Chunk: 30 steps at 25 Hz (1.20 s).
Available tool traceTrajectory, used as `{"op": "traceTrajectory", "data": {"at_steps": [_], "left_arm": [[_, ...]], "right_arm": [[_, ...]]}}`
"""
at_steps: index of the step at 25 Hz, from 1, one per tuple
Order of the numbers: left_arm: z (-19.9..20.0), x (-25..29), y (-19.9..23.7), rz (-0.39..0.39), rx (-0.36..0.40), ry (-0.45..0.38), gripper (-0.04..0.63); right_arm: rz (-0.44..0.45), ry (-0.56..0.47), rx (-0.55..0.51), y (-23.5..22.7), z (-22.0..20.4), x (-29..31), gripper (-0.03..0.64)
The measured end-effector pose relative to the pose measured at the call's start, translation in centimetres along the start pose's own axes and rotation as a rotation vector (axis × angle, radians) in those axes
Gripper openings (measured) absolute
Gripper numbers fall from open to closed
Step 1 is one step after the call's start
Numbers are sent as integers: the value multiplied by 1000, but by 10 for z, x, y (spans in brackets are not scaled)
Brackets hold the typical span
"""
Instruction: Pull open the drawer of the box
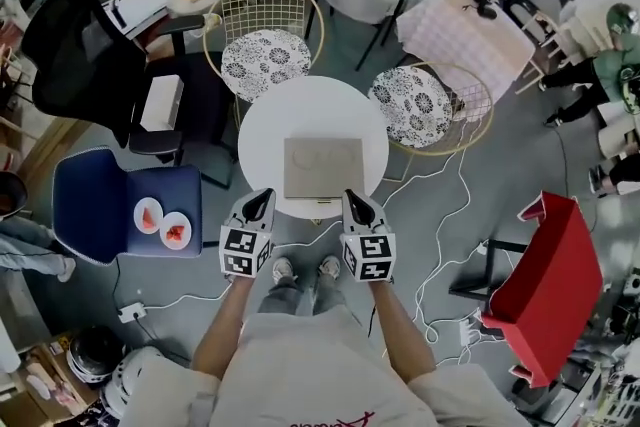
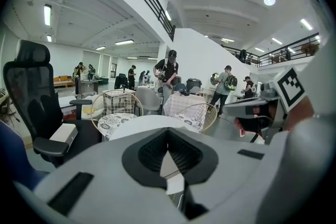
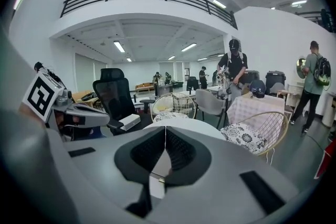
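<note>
A flat beige box (image 1: 322,167) lies on the round white table (image 1: 270,120), its front face toward me; I cannot make out the drawer's handle. My left gripper (image 1: 258,205) hovers at the table's near edge, just left of the box's front, jaws shut and empty. My right gripper (image 1: 357,205) is level with it, just right of the box's front, also shut and empty. In the left gripper view the shut jaws (image 2: 168,131) point over the table (image 2: 142,123). In the right gripper view the jaws (image 3: 166,128) meet in a line above the table (image 3: 194,126).
Two gold wire chairs with patterned cushions (image 1: 265,55) (image 1: 420,105) stand behind the table. A black office chair (image 1: 90,65) and a blue chair holding two plates (image 1: 150,210) are on the left. A red stand (image 1: 555,285) is on the right. Cables run across the floor.
</note>
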<state>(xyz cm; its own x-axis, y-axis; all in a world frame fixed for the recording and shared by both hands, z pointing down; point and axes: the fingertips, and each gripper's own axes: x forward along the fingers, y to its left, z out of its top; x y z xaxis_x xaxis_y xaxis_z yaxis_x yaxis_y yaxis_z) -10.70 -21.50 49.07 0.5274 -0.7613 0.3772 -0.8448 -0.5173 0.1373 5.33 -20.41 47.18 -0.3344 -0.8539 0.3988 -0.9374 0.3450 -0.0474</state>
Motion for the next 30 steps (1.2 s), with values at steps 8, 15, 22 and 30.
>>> {"op": "traceTrajectory", "data": {"at_steps": [8, 15, 22, 30], "left_arm": [[-29, 20, -3, 49, -30, 59, 11], [-80, 25, -8, 54, -73, 123, 11], [-126, 35, -12, 51, -101, 183, 11], [-153, 59, -8, 41, -112, 207, 11]], "right_arm": [[55, 47, 27, -20, -27, 19, 15], [71, 150, 76, -13, -88, 14, 15], [89, 233, 102, -5, -141, 12, 15], [100, 303, 140, 2, -182, 9, 15]]}}
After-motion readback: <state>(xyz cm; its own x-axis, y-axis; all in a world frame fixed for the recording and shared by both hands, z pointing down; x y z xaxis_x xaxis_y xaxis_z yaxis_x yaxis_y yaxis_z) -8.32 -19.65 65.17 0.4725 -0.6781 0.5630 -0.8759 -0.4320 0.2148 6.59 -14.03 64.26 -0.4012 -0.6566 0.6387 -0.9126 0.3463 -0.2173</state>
